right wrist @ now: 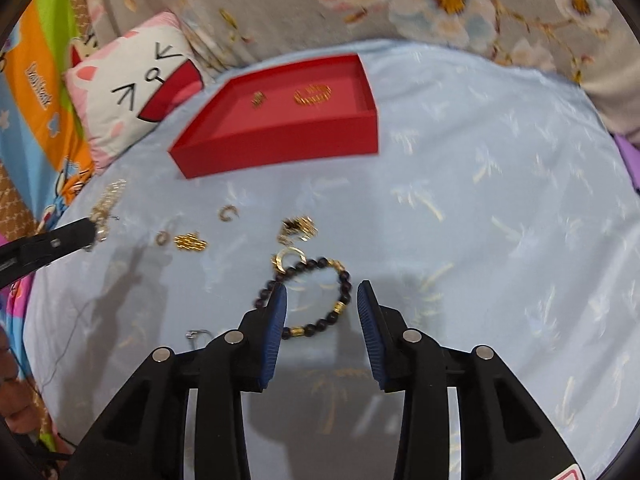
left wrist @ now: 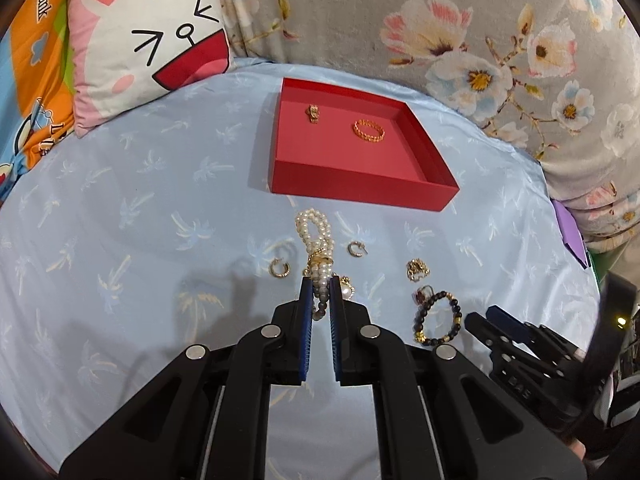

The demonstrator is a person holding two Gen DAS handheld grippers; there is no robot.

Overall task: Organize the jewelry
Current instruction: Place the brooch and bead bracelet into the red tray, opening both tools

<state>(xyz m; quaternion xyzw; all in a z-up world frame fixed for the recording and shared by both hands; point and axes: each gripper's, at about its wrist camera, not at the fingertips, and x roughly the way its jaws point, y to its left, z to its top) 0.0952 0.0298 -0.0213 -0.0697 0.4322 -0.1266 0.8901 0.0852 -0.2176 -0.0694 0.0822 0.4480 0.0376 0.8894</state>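
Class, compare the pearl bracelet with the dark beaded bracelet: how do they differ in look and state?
The pearl bracelet has white beads; the dark beaded bracelet has black beads with gold spacers. The pearl bracelet is pinched in the left tool; the dark one lies free on the blue sheet, below the open right tool. Both are outside the red tray.

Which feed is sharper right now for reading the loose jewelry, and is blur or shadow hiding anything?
Left wrist view: sharp; pearl bracelet and red tray read cleanly, with soft shadows on the sheet. Right wrist view: motion-smeared; dark bead bracelet and small gold pieces are blurred, and fisheye bends the edges.
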